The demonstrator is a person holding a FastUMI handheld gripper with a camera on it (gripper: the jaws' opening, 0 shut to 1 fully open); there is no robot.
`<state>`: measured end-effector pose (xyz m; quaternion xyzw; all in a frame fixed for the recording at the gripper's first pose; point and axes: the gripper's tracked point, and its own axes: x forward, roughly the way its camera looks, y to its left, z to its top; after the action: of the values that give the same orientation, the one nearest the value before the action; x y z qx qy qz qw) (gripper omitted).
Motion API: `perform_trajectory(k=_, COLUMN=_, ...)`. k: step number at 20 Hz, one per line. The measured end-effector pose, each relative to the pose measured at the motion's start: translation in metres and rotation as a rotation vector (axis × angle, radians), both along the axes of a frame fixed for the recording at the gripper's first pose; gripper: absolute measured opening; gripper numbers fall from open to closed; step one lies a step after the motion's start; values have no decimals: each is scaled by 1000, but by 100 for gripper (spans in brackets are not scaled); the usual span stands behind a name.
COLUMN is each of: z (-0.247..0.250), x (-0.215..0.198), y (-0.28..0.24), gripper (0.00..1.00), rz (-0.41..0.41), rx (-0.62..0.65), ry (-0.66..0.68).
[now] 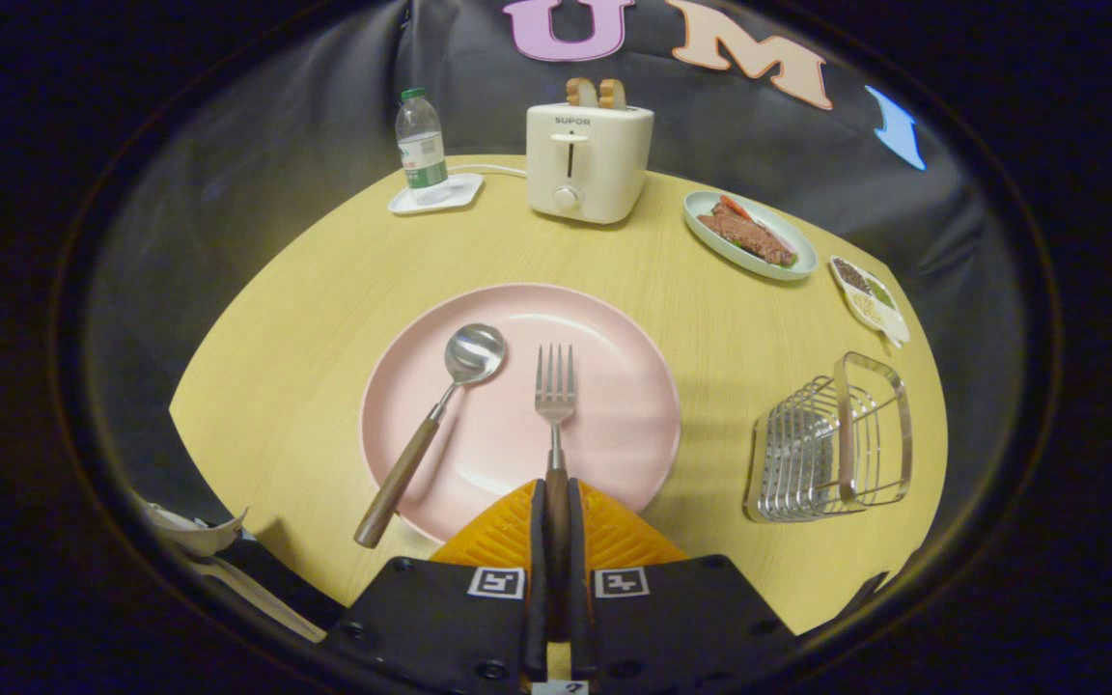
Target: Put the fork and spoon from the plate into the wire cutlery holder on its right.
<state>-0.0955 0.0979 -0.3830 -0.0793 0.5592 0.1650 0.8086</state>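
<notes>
Claw pinching the fork handle.
Lift it level, then swing right to the wire holder; spoon waits left.

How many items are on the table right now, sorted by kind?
Cutlery: 2, the fork, its handle clamped in the gripper, and the spoon
Plates and dishes: 4
Cutlery holder: 1
Toaster: 1
Bottle: 1
Total: 9
</notes>
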Motion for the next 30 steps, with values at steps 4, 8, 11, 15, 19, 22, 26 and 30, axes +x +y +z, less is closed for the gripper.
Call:
perform_trajectory(k=4, z=21, x=3, y=-6, gripper=12, rz=33, rx=23, ry=5)
perform_trajectory(k=8, z=22, x=-2, y=-13, gripper=11, rz=58, rx=30, ry=29)
perform_trajectory(k=11, z=27, x=-1, y=-13, gripper=9, rz=67, rx=40, ry=35)
perform_trajectory(k=15, z=44, x=5, y=-18, gripper=8, rz=58, rx=60, ry=34)
perform_trajectory(k=19, z=67, x=12, y=-31, gripper=8, rz=47, rx=81, ry=37)
perform_trajectory(k=22, z=84, x=16, y=-46, gripper=8, rz=48, rx=82, ry=33)
perform_trajectory(k=26, z=102, x=24, y=-72, gripper=8, rz=40, rx=82, ry=24)
perform_trajectory(k=30, z=116, x=35, y=-106, gripper=8, rz=6, rx=82, ry=14)
